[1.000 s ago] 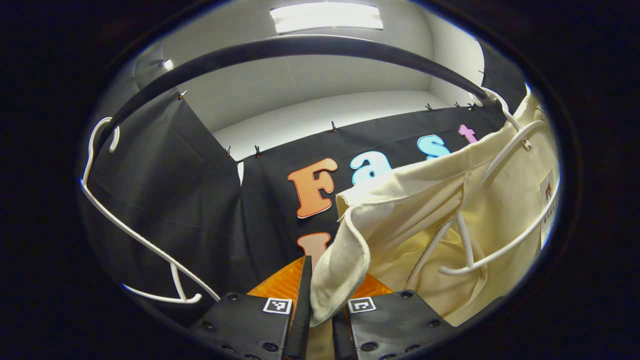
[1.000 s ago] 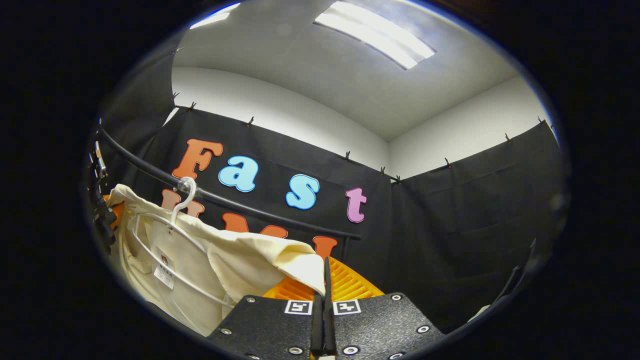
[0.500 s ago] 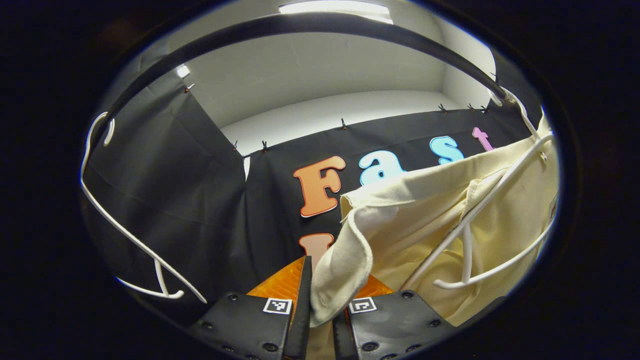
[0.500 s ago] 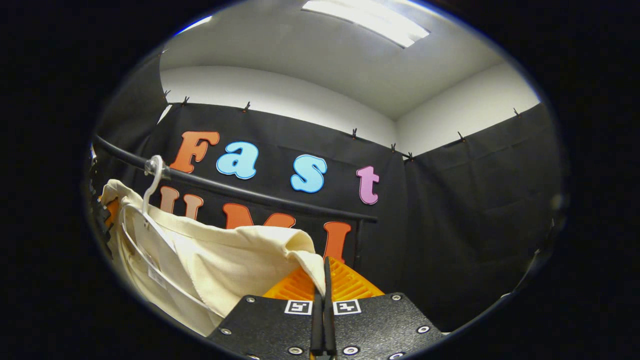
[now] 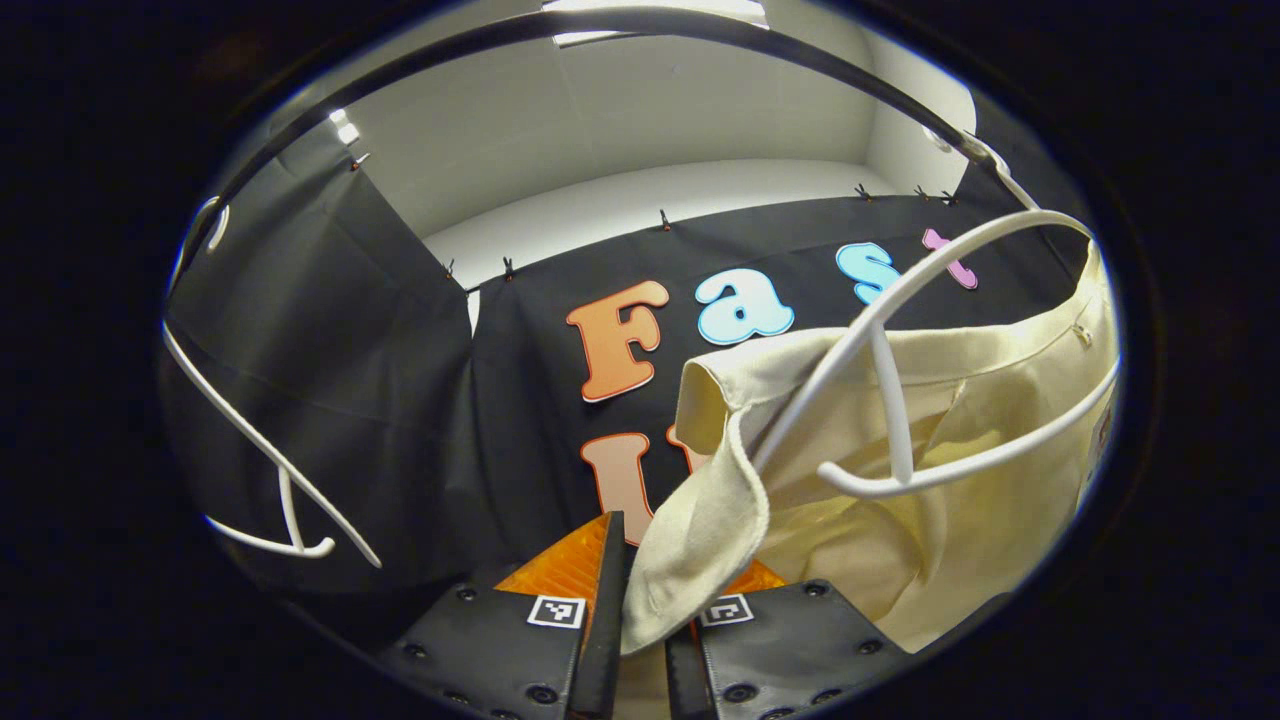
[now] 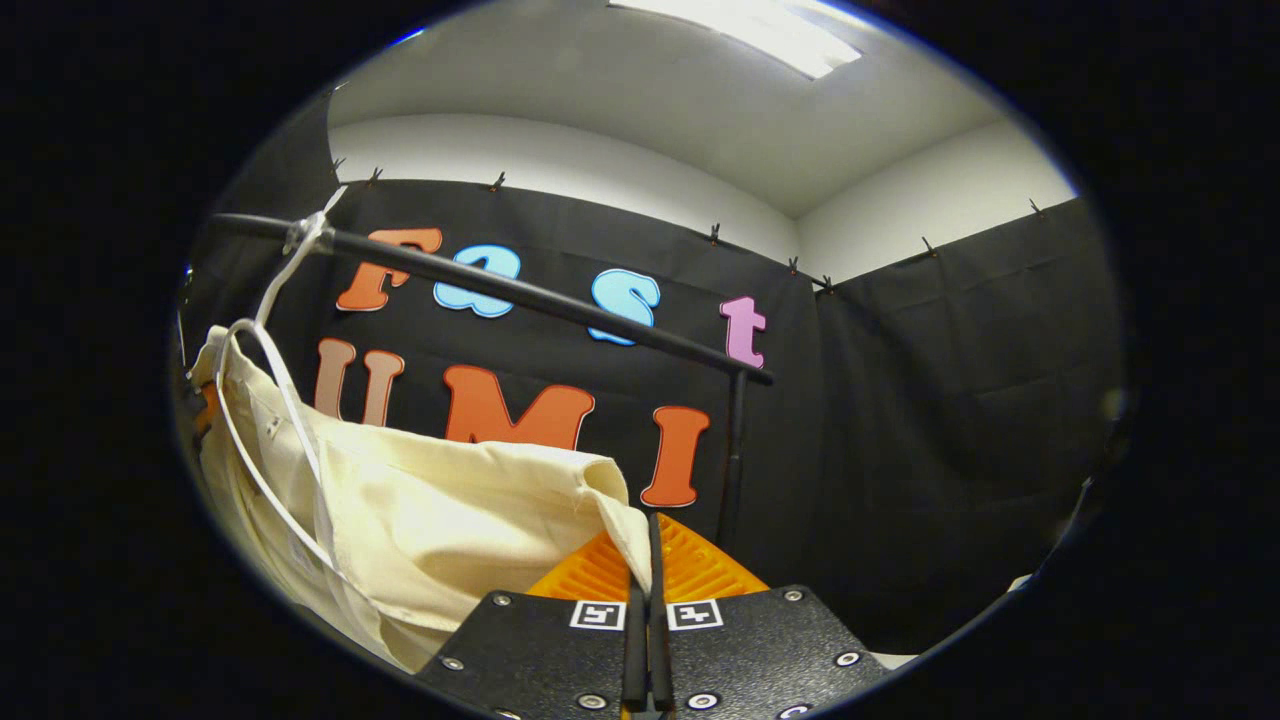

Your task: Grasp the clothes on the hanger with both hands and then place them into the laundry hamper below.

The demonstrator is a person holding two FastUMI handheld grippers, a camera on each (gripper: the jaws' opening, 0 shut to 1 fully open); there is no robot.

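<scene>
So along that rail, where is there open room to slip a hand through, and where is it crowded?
Open: the rail between the empty hanger and the cream garment; also the stretch past the garment toward the rail's post. Crowded: around the garment's hanger, where both grippers pinch cloth.

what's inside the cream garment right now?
The white hanger sits partly inside the cream garment: its upper arm is out above the cloth, its lower bar and strut against the lining. Folds hide anything deeper. Both tongs pinch the cloth's edges.
</scene>
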